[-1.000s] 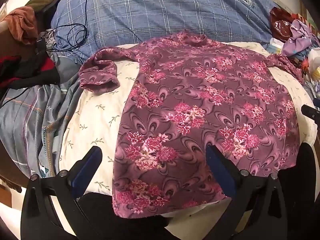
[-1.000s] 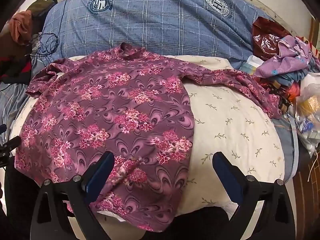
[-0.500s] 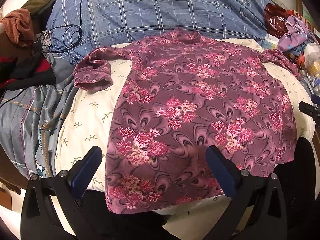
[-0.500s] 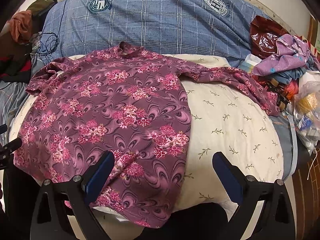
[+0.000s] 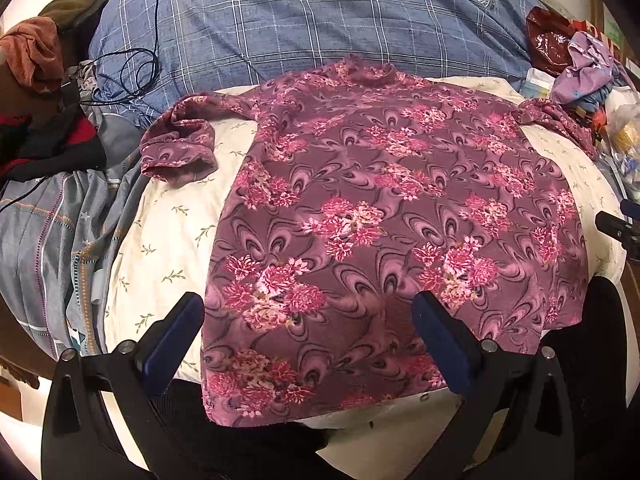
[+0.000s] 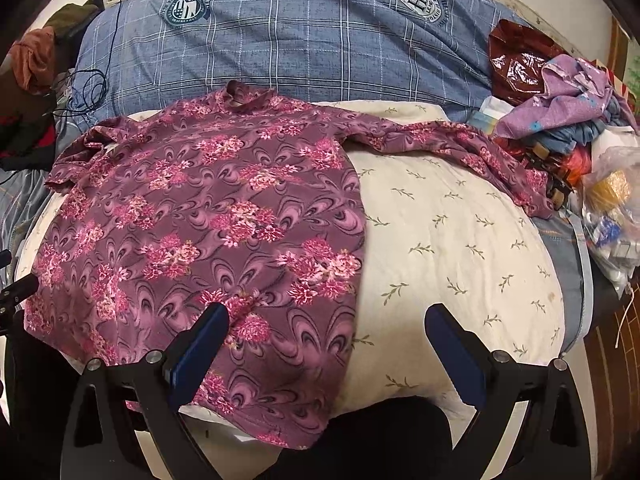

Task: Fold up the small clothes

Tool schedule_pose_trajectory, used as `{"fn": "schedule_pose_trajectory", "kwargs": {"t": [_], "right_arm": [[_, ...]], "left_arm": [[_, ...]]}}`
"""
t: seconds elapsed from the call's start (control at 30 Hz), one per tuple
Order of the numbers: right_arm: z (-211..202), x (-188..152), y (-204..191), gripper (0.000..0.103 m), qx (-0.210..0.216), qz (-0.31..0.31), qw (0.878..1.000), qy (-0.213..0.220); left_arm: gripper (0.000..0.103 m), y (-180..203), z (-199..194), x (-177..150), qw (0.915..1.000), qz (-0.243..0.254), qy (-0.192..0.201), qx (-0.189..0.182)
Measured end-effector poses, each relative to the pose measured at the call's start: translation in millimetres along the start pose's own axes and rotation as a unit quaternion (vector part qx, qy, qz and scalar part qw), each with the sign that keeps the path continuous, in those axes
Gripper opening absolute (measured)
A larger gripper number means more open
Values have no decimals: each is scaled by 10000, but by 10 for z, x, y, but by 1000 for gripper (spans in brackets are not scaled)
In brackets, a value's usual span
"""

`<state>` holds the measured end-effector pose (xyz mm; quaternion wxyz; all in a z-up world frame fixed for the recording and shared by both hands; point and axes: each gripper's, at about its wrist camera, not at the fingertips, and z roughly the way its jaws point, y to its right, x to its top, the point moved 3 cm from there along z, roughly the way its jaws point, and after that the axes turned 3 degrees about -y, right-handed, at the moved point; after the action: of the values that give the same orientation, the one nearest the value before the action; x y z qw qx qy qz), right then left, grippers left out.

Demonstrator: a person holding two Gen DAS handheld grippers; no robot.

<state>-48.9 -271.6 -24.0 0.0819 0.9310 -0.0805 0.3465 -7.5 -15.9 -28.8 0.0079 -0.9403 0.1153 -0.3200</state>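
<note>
On cream pillow (image 6: 460, 240) floral shirt (image 5: 380, 220) lies flat

Shirt (image 5: 392, 216): soft matt cloth, floral print. Cushion (image 6: 452, 248) beneath: matt cotton, sprig pattern. Red bag (image 6: 516, 64): glossy, crinkled plastic.

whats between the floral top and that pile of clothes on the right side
In the right wrist view, bare cream leaf-print cushion, crossed along its far edge by the floral top's outstretched sleeve, which reaches the clothes pile.
</note>
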Motion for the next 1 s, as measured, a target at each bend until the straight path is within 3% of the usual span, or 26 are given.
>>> {"fn": "schedule_pose_trajectory", "kwargs": {"t": [1.0], "right_arm": [[46,-58,49,99,37,126,9999,-72]], "left_arm": [[103,2,63,-23,10000,11,-89,-10]]}}
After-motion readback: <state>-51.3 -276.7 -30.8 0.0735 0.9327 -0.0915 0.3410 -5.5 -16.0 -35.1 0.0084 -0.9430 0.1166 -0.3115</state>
